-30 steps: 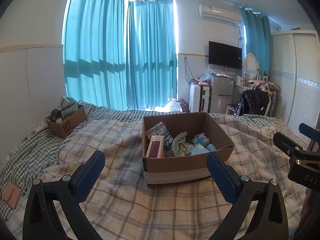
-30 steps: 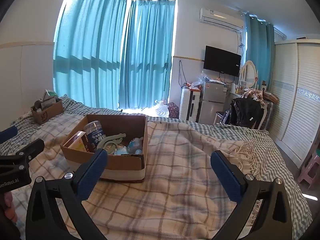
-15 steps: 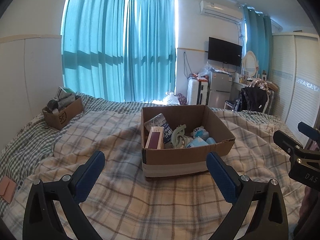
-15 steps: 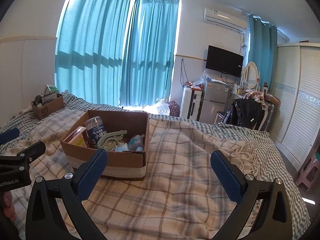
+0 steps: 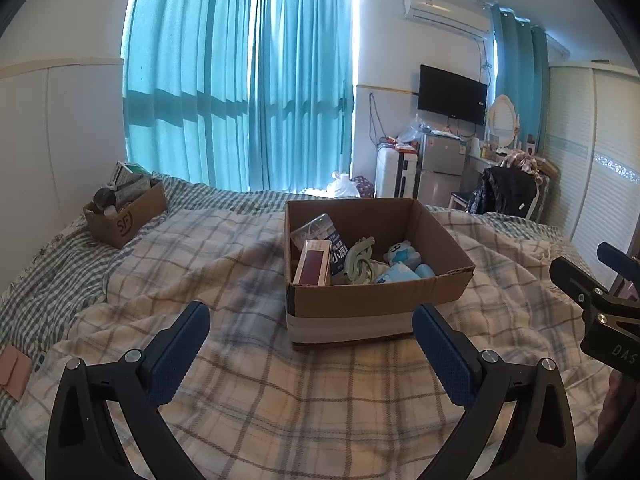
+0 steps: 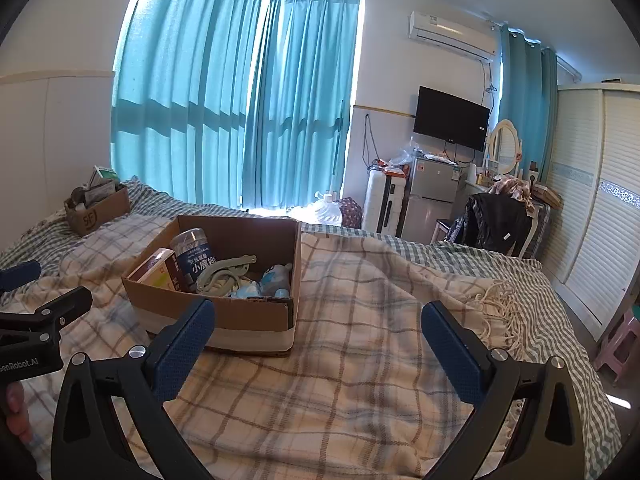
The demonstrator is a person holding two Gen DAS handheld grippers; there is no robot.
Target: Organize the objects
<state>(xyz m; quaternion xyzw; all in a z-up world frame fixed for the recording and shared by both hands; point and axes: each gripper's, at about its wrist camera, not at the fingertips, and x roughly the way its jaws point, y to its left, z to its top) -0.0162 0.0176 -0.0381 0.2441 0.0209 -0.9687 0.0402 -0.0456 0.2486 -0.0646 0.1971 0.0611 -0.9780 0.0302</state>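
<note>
An open cardboard box stands on the plaid blanket in the middle of the bed; it also shows in the right wrist view. It holds a dark red carton, a blue-labelled can, a pale green clip, a blue plush toy and other small items. My left gripper is open and empty, just in front of the box. My right gripper is open and empty, to the right of the box.
A smaller cardboard box full of items sits at the bed's far left by the wall. A pink item lies at the left edge. Beyond the bed are curtains, a fridge, a chair with clothes and a wardrobe.
Both grippers have risen and tilted a little, so the box sits lower in both views. Both stay open and empty. Nothing on the bed has moved.
</note>
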